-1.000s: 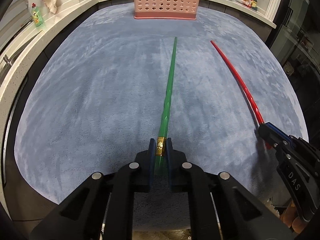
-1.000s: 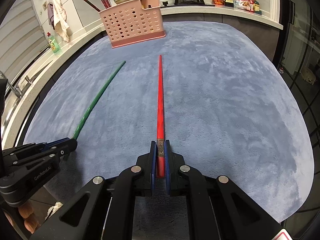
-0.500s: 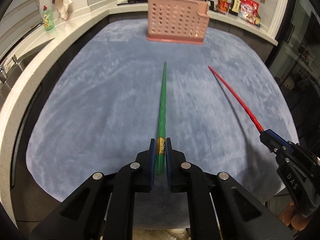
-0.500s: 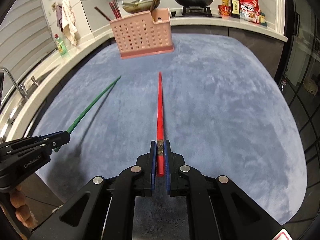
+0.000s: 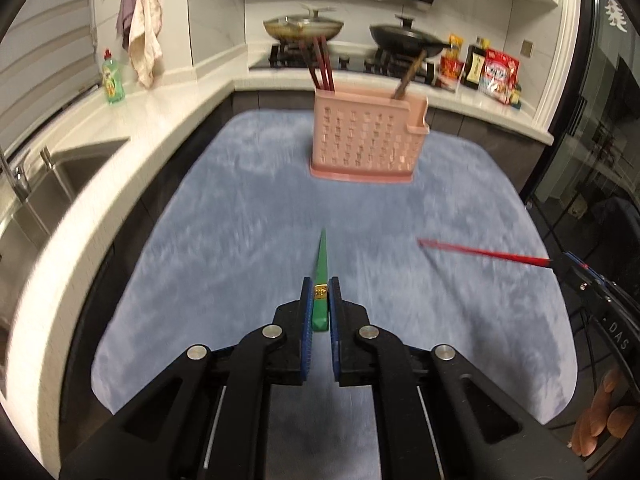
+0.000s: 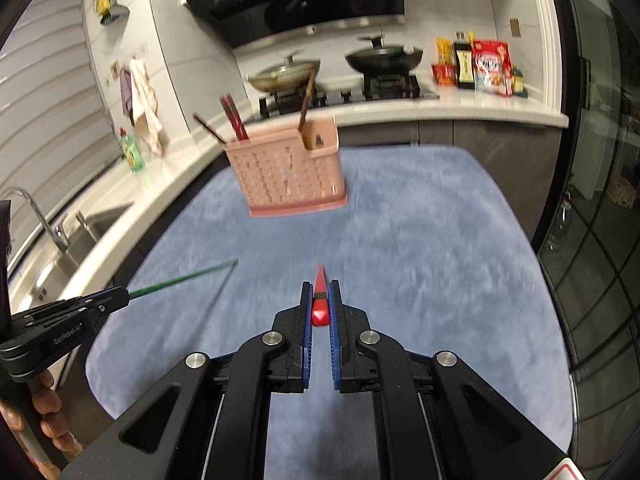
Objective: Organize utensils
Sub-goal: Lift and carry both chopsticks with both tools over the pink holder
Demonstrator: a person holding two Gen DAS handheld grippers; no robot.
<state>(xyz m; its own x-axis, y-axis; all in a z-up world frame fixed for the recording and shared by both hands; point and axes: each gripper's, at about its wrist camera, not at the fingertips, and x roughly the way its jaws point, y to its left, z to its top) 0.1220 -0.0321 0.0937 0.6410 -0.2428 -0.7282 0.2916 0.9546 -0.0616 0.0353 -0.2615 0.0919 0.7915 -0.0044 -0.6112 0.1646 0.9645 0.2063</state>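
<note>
My left gripper (image 5: 319, 286) is shut on a green chopstick (image 5: 321, 264) that points away from me, tip lifted above the blue mat (image 5: 240, 248). My right gripper (image 6: 320, 290) is shut on a red chopstick (image 6: 320, 280), also pointing forward and raised. The red chopstick also shows at the right of the left wrist view (image 5: 480, 251), and the green one at the left of the right wrist view (image 6: 184, 279). A pink perforated utensil basket (image 5: 366, 142) stands at the mat's far end, holding dark red and brown chopsticks (image 5: 320, 64). It also shows in the right wrist view (image 6: 288, 174).
A white counter with a sink (image 5: 60, 176) and tap (image 6: 44, 220) runs along the left. A green soap bottle (image 5: 112, 78) stands on it. Pans (image 5: 304, 26) sit on the stove behind the basket. Food packets (image 5: 500, 74) stand at the back right.
Both grippers have lifted and tilted upward with their chopsticks, so each chopstick now looks foreshortened. The basket and kitchen wall have come lower into view.
</note>
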